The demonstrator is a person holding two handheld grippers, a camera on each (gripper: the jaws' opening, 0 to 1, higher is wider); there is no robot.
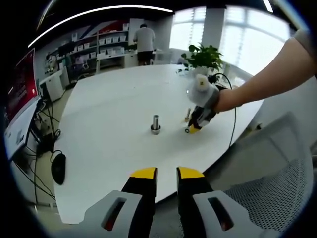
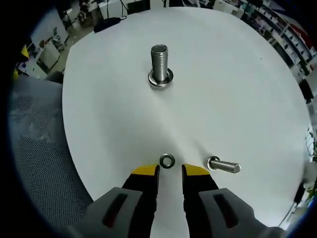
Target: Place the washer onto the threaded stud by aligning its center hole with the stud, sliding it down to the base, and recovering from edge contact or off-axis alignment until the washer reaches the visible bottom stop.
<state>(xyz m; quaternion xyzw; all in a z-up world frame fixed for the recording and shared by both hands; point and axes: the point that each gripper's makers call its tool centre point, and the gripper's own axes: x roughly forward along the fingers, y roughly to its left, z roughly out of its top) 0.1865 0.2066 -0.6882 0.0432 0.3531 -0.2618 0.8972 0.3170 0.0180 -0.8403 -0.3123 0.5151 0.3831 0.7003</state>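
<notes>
Flat steel ring washer (image 2: 167, 161) on smooth white table (image 2: 237, 89), upright threaded stud (image 2: 159, 63), right gripper (image 2: 170, 170) spread

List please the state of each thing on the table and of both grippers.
washer: flat on the table, just ahead of the right gripper, not held.
threaded stud: upright, bare.
loose bolt: lying on its side.
right gripper: open.
left gripper: open, empty, away from the parts.

Office: shelving (image 1: 106, 44), monitor (image 1: 20, 104), mesh chair (image 1: 267, 183), white table (image 1: 114, 99).
</notes>
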